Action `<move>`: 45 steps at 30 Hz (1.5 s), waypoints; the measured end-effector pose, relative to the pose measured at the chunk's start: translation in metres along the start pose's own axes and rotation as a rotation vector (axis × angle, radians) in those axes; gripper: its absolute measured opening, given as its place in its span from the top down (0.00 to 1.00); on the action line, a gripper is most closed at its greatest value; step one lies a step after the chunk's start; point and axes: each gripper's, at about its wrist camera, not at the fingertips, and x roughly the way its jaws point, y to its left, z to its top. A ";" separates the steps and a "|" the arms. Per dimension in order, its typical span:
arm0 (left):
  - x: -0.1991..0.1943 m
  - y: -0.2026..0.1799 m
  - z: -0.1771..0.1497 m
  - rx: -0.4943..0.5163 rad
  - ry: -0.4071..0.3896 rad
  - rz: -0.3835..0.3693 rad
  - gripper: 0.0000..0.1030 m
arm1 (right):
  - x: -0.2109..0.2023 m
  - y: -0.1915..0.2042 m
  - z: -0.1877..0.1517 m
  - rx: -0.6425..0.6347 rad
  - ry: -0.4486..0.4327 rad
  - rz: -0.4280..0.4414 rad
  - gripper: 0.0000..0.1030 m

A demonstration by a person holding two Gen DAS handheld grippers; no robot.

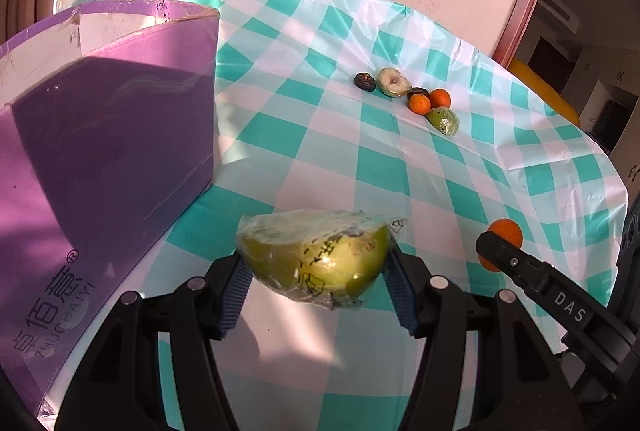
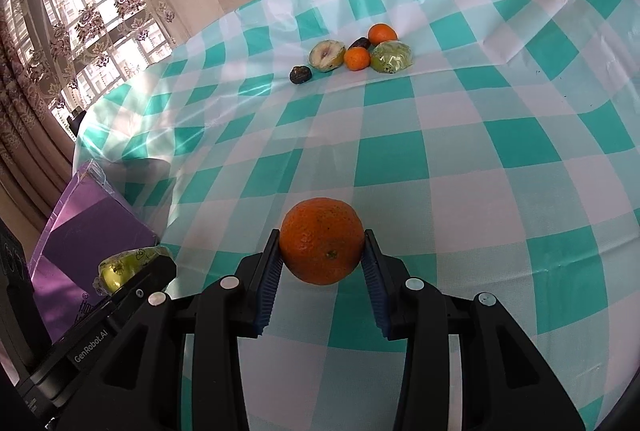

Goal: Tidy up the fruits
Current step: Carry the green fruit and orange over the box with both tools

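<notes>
My left gripper (image 1: pixel 316 271) is shut on a plastic-wrapped green fruit half (image 1: pixel 316 255), held above the table beside the purple box (image 1: pixel 120 135). It also shows in the right wrist view (image 2: pixel 120 267). My right gripper (image 2: pixel 322 255) is shut on an orange (image 2: pixel 322 245), which peeks past its finger in the left wrist view (image 1: pixel 506 231). A cluster of fruits lies far on the table: a cut pale fruit (image 2: pixel 326 55), two small oranges (image 2: pixel 357 58) (image 2: pixel 382 33), a wrapped green fruit (image 2: pixel 392 57) and two dark fruits (image 2: pixel 299 75).
The round table has a teal-and-white checked cloth (image 2: pixel 440 159). The purple box (image 2: pixel 92 231) stands at the left edge. A window with lace curtains (image 2: pixel 80 11) is behind on the left, a wall behind the table.
</notes>
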 end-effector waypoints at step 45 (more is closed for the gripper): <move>-0.141 0.193 0.080 0.058 0.199 0.531 0.41 | 0.021 0.335 -0.037 -0.898 0.189 0.120 0.61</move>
